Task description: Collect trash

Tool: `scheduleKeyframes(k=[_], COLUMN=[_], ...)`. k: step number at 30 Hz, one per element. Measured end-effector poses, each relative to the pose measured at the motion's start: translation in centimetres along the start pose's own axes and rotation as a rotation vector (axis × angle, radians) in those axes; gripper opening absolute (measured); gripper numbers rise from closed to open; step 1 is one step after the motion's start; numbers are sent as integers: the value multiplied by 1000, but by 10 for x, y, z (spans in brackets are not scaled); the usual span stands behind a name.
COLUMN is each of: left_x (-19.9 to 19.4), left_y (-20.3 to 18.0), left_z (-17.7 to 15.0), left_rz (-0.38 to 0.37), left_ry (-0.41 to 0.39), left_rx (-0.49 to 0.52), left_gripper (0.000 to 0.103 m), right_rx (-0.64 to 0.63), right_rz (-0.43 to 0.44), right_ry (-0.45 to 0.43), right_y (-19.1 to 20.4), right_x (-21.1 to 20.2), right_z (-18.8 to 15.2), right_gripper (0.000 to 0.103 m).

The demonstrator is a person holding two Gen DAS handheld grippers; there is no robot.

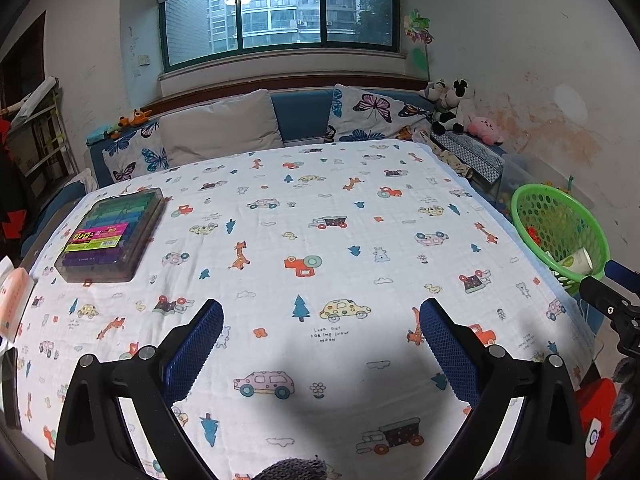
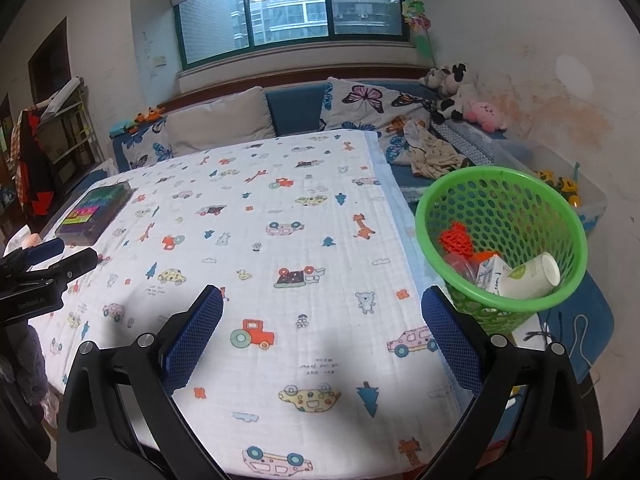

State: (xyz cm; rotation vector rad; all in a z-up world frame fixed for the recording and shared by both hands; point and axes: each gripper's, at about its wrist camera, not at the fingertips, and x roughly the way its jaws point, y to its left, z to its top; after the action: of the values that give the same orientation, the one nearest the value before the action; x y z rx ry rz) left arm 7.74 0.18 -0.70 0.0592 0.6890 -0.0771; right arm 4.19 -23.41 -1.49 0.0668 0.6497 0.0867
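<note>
Smoky translucent plastic forms the case of coloured blocks (image 1: pixel 112 236) lying flat near the left edge of the table, on the white cartoon-print tablecloth (image 1: pixel 320 240). The left gripper (image 1: pixel 320 312) hovers over the cloth's near half with its blue-padded jaws wide apart and nothing between them. Farther right, the right gripper (image 2: pixel 322 300) hangs over the cloth with jaws equally spread and empty, and just beyond the table's right edge stands the green perforated basket (image 2: pixel 452 196), which holds a tipped paper cup (image 2: pixel 530 276), a small white carton (image 2: pixel 490 274) and some orange-red trash (image 2: pixel 456 240).
</note>
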Motion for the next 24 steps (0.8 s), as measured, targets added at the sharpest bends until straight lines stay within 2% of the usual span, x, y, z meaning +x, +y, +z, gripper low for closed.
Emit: scheduleKeyframes(k=[24], left_x=[-4], left_y=[7], left_z=[-4], left_rz=[10], left_ry=[-8], left_rx=[-10], left_gripper=[95], right_rx=[2], right_rz=[6], right_ry=[-6], right_y=[4], right_x=[0], right_z=[0], right_gripper=[99])
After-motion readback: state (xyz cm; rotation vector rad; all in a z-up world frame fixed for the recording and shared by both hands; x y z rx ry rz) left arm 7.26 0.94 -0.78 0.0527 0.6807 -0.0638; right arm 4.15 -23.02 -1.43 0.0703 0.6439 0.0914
